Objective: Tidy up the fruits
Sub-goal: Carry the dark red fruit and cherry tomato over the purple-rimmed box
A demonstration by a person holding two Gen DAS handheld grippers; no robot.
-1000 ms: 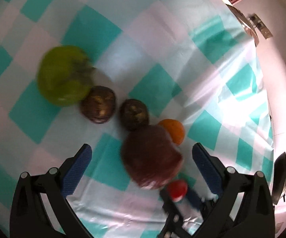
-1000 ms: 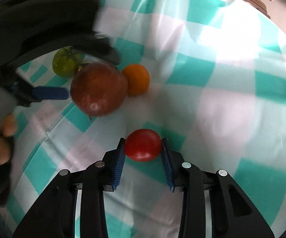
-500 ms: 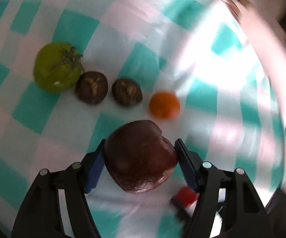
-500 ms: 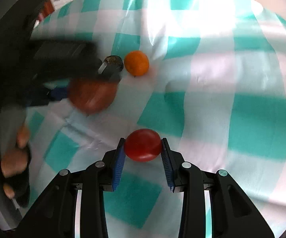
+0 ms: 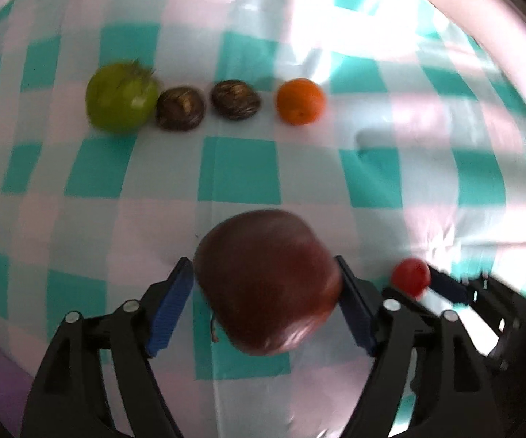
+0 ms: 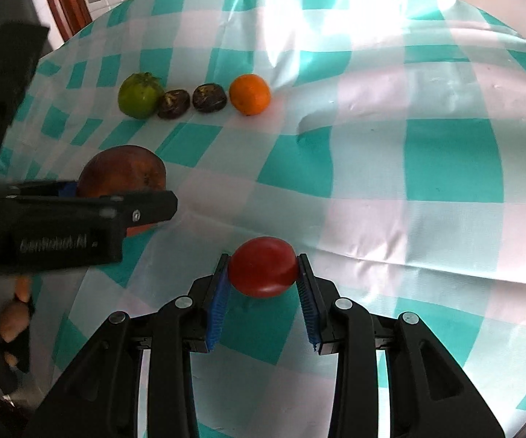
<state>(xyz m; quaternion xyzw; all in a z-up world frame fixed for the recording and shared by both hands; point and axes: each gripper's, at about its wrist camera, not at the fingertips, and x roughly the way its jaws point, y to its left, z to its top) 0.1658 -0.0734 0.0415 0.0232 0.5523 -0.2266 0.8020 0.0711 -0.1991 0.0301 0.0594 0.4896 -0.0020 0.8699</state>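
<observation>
L wrist view: left gripper (image 5: 264, 294) pinches a big dark-red fruit (image 5: 267, 281) between its blue pads; jaws have just been opening a bit, yet fruit sits wedged between them, pads on both sides. Ahead of it, a row on the checked cloth (image 5: 241, 175): green tomato (image 5: 120, 98), two dark brown fruits (image 5: 179, 108) (image 5: 235, 99), orange (image 5: 300, 101). To its right, the small red tomato (image 5: 410, 277) in the other gripper's blue pads, blurred. R wrist view: right gripper (image 6: 263, 286) pressed tight on that red tomato (image 6: 263, 266), held above the cloth. Only here: L gripper seen from the side, off to the left w/ the big fruit, plus the person's fingers (image 6: 12, 319) on its handle.
</observation>
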